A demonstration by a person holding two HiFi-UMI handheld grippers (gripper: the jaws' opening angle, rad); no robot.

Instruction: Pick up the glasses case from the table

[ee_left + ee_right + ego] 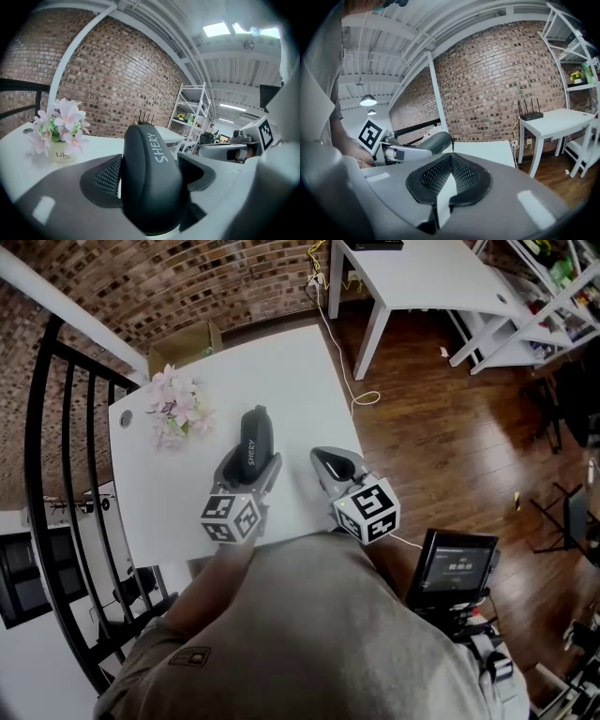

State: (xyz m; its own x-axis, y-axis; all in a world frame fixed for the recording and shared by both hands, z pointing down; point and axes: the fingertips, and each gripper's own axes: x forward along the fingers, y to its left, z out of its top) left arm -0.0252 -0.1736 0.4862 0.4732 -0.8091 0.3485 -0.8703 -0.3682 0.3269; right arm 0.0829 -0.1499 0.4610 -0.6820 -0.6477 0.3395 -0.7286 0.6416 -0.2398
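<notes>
White table (300, 371): near edge runs under your chest, right edge just beside the right gripper (328, 463), with wood floor (441, 437) past it. Black railing (56, 474) closes the left side. Bare tabletop lies ahead of both grippers.

Left gripper (251, 470): tipped slightly downward, aimed up the table. Jaws wide, pads set against both flanks of the glasses case (255, 435), gripping its near end.

Right gripper: parallel, same slight tilt, well right of the case. Jaws closed together, nothing between them.

Glasses case: dark, lengthwise along the left gripper, mid-table, far end pointing away from you. You cannot tell whether its underside is off the surface.

Flowers (174, 409): small pot near the far-left corner, apart from the case.

Only the head view gives the table edges. The left gripper view alone shows the pad contact and white lettering on the case top. The right gripper view shows the case side-on
</notes>
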